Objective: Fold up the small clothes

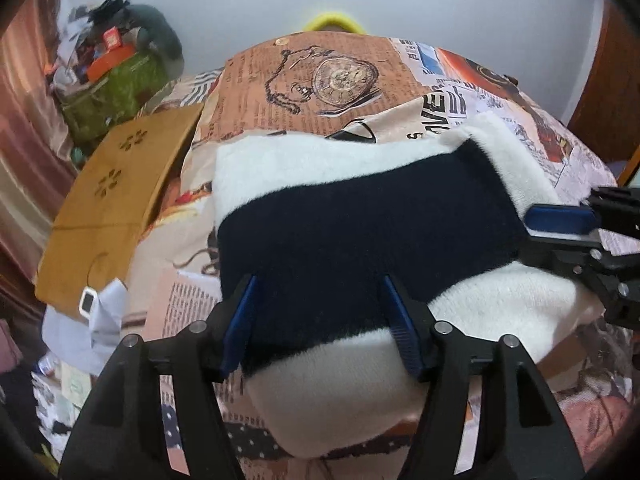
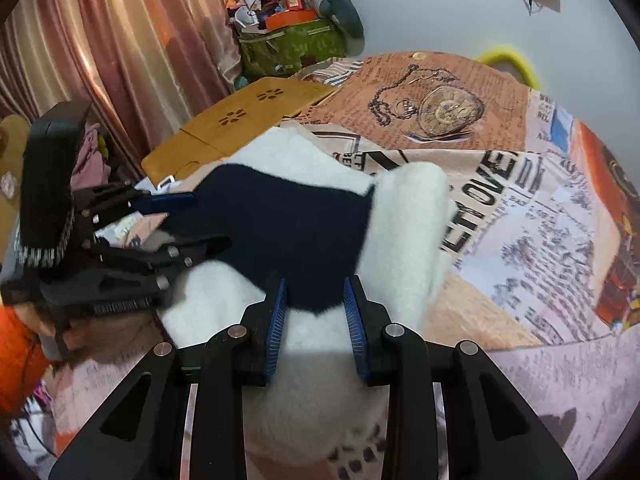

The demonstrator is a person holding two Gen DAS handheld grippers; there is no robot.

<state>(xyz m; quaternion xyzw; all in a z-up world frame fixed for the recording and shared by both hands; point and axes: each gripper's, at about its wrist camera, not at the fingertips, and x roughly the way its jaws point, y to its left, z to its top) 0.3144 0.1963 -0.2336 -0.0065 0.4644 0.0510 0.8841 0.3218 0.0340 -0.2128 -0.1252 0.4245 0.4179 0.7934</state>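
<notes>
while two tongs, left [image 1: 320, 320] and right [image 2: 314, 316], gape, one fleece garment [image 1: 360, 232], one bedsheet [image 1: 340, 80]

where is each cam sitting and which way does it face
Left wrist: on the left gripper, looking forward across the fluffy white and navy garment toward the wall; right gripper enters at right.
Right wrist: on the right gripper, facing the garment and pink curtain; left gripper at left.
Shared: garment, pocket-watch print bedcover.

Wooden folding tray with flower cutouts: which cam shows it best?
Left wrist: the tan wooden folding tray shows nearly whole, with both cutouts and its near edge. Right wrist shows it farther off, its near end hidden behind the fleece garment.
</notes>
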